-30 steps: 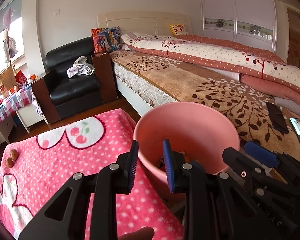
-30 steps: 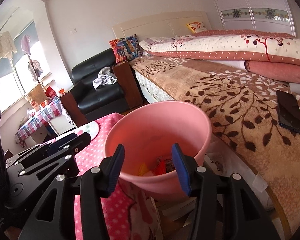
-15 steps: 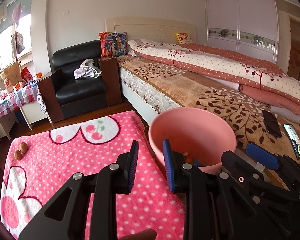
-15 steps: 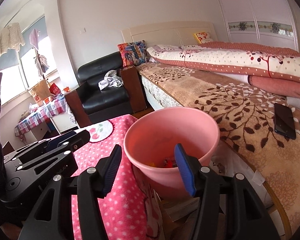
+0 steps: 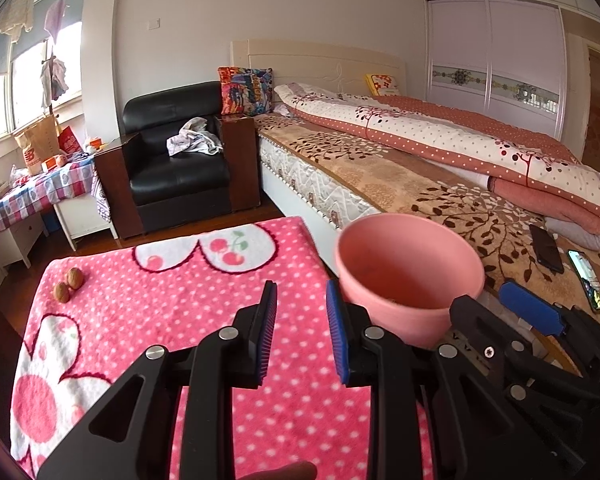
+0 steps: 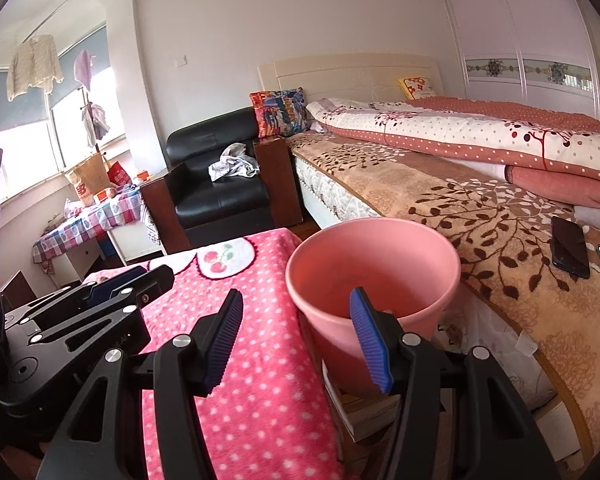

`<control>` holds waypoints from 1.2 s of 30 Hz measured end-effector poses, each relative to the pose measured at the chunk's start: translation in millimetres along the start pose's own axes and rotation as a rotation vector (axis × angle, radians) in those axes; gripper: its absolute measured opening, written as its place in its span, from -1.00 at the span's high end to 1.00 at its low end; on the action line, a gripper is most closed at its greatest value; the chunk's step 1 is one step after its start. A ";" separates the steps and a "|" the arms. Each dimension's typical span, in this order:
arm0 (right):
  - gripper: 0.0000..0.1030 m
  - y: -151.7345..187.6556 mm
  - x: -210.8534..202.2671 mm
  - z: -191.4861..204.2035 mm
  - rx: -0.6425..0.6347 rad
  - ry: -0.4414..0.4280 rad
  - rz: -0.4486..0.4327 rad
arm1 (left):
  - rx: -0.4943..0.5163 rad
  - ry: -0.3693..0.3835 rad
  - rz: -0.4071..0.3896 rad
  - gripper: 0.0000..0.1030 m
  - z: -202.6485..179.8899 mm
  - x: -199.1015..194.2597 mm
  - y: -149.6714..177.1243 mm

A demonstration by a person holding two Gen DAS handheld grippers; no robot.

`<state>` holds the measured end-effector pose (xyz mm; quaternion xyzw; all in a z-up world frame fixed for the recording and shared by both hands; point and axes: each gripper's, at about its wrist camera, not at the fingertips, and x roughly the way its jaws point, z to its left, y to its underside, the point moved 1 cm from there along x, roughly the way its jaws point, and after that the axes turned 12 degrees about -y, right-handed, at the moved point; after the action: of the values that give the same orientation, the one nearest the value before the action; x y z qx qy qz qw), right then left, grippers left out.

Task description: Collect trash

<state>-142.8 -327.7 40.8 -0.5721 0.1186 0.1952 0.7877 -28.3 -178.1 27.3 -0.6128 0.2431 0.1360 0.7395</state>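
Pink bin (image 5: 408,276) stands in the gap between the surface (image 5: 172,320), draped in a pink polka-dot blanket with cherries and flowers, and the bed (image 5: 380,176); in the right wrist view its rim sits just beside the blanket's edge and its base rests on what looks like flat cardboard or books on the floor. Little of its inside shows from here, only a hint of something pale near the bottom.

Left tool (image 5: 300,332) hangs over the blanket with its blue-padded jaws partly apart and nothing between them. Right tool (image 6: 296,340) is beside it, its jaws wider apart and having just been opening, with nothing between them either; one blue pad overlaps the bin's near wall in the picture, though the two seem apart.

Two walnuts (image 5: 69,284) lie touching each other near the far left corner of the blanket, well apart from both tools. On the bed's brown leaf-patterned cover lie a dark phone (image 6: 570,246) and, just beside it towards the edge of the view, a second phone (image 5: 588,280) with a lit screen. A folded quilt (image 5: 460,136) lies along the far side of the bed. A black armchair (image 5: 176,168) with a crumpled cloth on its seat stands by the headboard
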 end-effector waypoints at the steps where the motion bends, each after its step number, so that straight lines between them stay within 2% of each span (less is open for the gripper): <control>1: -0.07 0.6 -1.0 2.4 -0.002 0.000 -0.002 | -0.001 -0.001 0.002 0.51 2.2 -0.8 1.9; 17: -0.08 13.1 -18.7 25.9 -0.003 0.039 -0.025 | -0.043 0.033 0.001 0.51 25.1 -17.4 18.9; 26: -0.08 25.9 -23.3 25.8 0.013 0.038 -0.022 | -0.028 0.038 0.002 0.51 26.0 -21.9 30.7; 36: -0.09 27.8 -31.6 28.7 0.026 0.012 -0.055 | -0.030 0.032 0.005 0.51 27.8 -25.1 34.3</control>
<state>-184.5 -298.5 39.1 -0.5660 0.1100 0.1686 0.7994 -61.3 -141.3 15.3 -0.6253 0.2542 0.1317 0.7260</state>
